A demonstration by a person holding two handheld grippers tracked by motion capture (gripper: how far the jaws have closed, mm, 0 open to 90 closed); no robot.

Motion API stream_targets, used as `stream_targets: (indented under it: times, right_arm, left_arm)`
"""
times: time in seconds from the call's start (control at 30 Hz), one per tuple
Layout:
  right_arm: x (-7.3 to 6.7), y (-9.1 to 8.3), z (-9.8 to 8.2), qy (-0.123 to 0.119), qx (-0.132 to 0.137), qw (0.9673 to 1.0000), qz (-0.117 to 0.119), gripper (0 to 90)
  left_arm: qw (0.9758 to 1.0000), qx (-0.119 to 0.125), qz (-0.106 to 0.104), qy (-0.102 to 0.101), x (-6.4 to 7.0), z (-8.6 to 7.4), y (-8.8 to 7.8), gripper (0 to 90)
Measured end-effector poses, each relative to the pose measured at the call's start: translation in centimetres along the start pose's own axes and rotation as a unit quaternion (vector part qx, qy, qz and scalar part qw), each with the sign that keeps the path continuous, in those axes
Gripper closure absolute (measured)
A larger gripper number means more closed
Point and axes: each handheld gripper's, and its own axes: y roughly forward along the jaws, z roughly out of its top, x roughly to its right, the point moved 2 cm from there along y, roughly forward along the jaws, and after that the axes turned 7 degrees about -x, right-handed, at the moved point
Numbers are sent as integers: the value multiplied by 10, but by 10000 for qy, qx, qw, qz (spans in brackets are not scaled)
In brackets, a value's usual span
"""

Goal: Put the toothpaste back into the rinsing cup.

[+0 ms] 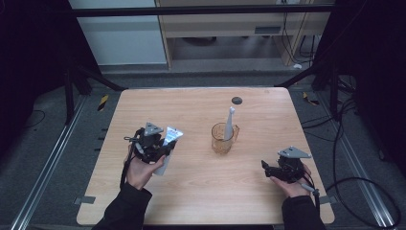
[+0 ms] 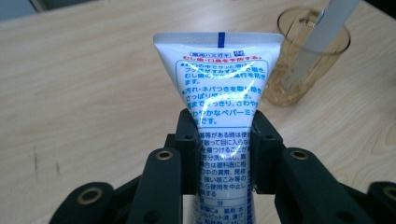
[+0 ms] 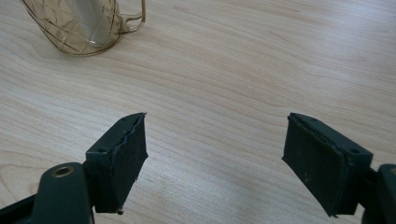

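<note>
Left tongs (image 2: 224, 154) clamp the white toothpaste tube (image 2: 219, 79), held above the table (image 1: 201, 191), left of the amber cup (image 1: 223, 139). Right tongs (image 3: 215, 158) stand wide open, empty, just over the table.

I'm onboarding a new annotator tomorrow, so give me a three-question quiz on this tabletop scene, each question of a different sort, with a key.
1. True or false: the left gripper is shut on the toothpaste tube.
2. What stands inside the amber cup?
A. a spoon
B. a white toothbrush
C. a straw
3. Fill in: the right gripper has its jaws ____ over the bare table.

Key
1. True; both pads press the tube's sides.
2. B, the toothbrush leans in the cup.
3. open, with nothing between them.
</note>
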Motion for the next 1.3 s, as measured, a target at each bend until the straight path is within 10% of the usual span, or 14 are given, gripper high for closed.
stream_targets:
  times: [0.8,1.3]
  right_arm:
    - [0,4,-1,-62,44,10000,6,202]
    - [1,4,-1,-63,105,9999,24,198]
  left_arm:
    - [9904,1383,-76,12,26,59,25,691]
    - [9830,1827,-186,70,45,84,39,691]
